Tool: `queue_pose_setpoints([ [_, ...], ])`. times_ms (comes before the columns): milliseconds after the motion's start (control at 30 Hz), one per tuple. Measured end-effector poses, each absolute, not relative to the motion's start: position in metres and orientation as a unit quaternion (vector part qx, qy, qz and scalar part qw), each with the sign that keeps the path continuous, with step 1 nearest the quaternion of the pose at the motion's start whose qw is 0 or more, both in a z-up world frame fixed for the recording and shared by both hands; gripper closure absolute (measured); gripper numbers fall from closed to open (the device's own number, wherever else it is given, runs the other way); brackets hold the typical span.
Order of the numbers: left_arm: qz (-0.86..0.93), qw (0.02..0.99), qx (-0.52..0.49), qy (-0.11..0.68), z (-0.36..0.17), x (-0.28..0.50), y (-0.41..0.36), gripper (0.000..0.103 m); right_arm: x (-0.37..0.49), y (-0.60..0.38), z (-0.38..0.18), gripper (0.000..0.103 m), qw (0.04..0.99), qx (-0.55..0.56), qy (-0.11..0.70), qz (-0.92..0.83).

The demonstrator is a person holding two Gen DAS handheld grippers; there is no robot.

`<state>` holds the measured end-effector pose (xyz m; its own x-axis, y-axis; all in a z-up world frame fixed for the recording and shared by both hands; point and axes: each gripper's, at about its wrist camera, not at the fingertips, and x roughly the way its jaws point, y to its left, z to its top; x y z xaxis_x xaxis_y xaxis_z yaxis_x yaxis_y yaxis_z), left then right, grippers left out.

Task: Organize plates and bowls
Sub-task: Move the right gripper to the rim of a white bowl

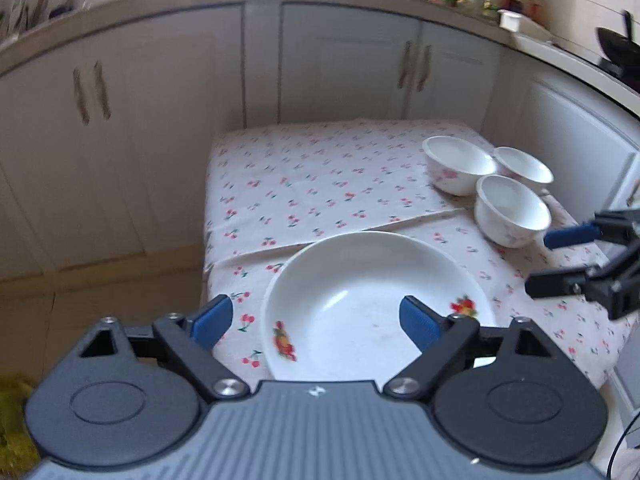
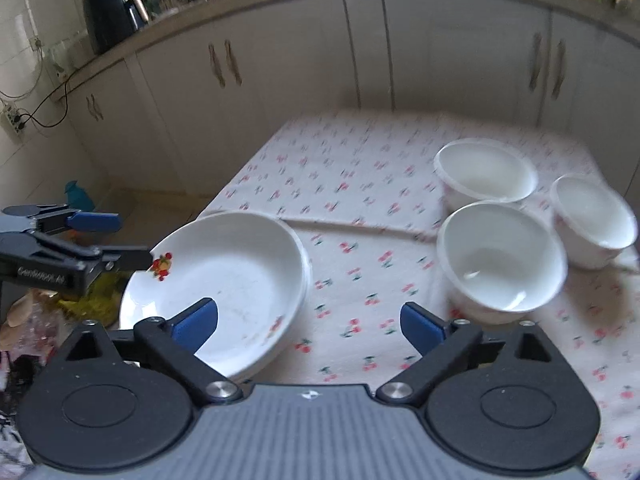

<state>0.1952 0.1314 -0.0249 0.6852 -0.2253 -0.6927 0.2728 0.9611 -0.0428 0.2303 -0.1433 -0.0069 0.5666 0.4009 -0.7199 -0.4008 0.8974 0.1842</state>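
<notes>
Evidently the left gripper (image 1: 316, 322) has its jaws spread and empty above the white, fruit-printed ceramic plates (image 1: 372, 300), which lie flat, hollows up, at the near edge of the cherry-print tablecloth (image 1: 320, 184).

The right gripper (image 2: 308, 326), equally released, faces three upright white bowls (image 2: 502, 258) clustered right, presumably awaiting nesting.

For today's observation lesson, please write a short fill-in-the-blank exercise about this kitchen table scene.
1. The small bowls on the tablecloth number ____.
2. The tablecloth is printed with red ____.
3. The fingers of the right gripper hold ____.
4. The plate shows painted ____ on its rim.

Answers: three; cherries; nothing; fruit
</notes>
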Motion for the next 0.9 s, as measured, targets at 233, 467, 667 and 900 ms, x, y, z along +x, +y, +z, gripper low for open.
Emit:
queue_pose_setpoints([
  [233, -0.166, 0.93, 0.051, 0.324, -0.015, 0.166, 0.095, 0.007, 0.211, -0.184, -0.008, 0.0, 0.914, -0.012, 0.362, 0.181],
  [467, -0.194, 0.935, 0.072, 0.289, -0.017, 0.164, 0.034, 0.007, 0.213, -0.228, -0.012, 0.0, 0.923, -0.011, 0.357, 0.143],
  [667, -0.204, 0.934, 0.052, 0.289, -0.036, 0.178, -0.016, 0.007, 0.229, -0.263, -0.015, 0.0, 0.923, 0.003, 0.361, 0.131],
  [900, -0.215, 0.925, 0.056, 0.308, -0.058, 0.194, -0.063, 0.007, 0.246, -0.281, -0.017, 0.0, 0.92, -0.003, 0.364, 0.146],
])
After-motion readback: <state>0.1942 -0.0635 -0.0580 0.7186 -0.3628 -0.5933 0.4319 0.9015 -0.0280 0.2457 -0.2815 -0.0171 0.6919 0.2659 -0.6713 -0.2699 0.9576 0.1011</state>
